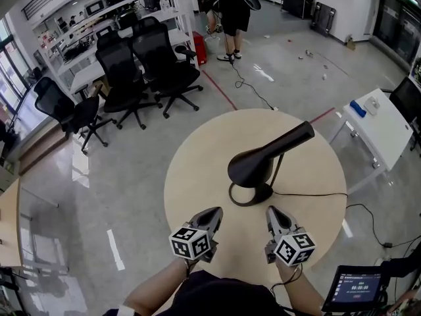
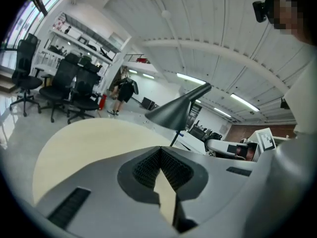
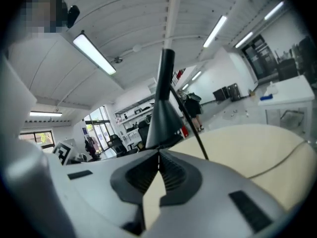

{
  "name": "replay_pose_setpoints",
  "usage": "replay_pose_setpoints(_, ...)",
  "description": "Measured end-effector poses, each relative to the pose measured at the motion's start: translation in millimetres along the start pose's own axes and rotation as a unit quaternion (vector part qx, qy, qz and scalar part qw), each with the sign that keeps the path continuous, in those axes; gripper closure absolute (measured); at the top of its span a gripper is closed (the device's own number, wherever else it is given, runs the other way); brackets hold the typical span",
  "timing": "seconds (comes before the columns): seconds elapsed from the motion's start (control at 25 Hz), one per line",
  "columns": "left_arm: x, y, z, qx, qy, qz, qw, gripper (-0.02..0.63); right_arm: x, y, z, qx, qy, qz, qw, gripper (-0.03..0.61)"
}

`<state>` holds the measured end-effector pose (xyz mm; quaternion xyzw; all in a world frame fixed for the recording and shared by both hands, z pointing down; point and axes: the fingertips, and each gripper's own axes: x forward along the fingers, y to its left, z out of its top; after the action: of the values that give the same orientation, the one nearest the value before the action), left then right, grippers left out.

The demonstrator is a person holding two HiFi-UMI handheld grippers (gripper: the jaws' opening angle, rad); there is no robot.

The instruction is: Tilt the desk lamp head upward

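Round table (image 1: 197,176), black chairs (image 1: 148,58) — white desk (image 1: 381,130)

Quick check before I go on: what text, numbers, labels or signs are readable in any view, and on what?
Nothing reads clearly.
Small screen, lower right of the head view: a row of timer-like digits, too small to read.
Cubes on the left gripper and right gripper: black-and-white square patterns, no letters or digits.
Desk lamp: no label visible.
Shelves: any print is too small to read.
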<state>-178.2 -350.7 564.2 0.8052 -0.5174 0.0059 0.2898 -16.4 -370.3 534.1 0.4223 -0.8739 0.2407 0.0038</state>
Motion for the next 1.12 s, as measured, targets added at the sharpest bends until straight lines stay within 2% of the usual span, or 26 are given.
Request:
replay_pose_setpoints(0.16, 19, 3, 41, 0.028, -0.042, 0.001, 0.9987, 0.606, 3, -9, 80, -0.072, -0.089, -0.027, 0.993, 0.574)
replay_pose_setpoints(0.2, 23, 6, 48, 0.029, -0.048, -0.002, 0.9984, 0.579, 4, -11, 97, -0.089, -0.108, -0.041, 0.989, 0.574)
replay_pose_setpoints(0.36, 44, 13, 68, 0.019, -0.044, -0.050, 0.9976, 0.534, 1, -11, 155, -0.135, -0.163, -0.092, 0.973, 0.574)
replay_pose_setpoints(0.44, 52, 12, 73, 0.021, -0.042, -0.075, 0.9961, 0.505, 0, -7, 174, -0.154, -0.175, -0.103, 0.967, 0.574)
replay_pose_setpoints(0.52, 60, 9, 76, 0.021, -0.039, -0.097, 0.9943, 0.471, -1, -6, 187, -0.176, -0.174, -0.115, 0.962, 0.534)
replay_pose_setpoints(0.64, 70, 4, 78, 0.010, -0.031, -0.127, 0.9914, 0.445, 0, -2, 207, -0.206, -0.174, -0.131, 0.954, 0.508)
replay_pose_setpoints(0.84, 80, 5, 69, -0.061, -0.015, -0.153, 0.9862, 0.434, -2, 8, 240, -0.252, -0.183, -0.153, 0.938, 0.486)
replay_pose_setpoints(0.96, 88, 8, 60, -0.117, -0.004, -0.171, 0.9782, 0.434, -3, 6, 258, -0.269, -0.189, -0.166, 0.930, 0.483)
replay_pose_setpoints(1.12, 101, 5, 54, -0.166, 0.002, -0.198, 0.9661, 0.434, 4, -1, 275, -0.277, -0.181, -0.163, 0.929, 0.474)
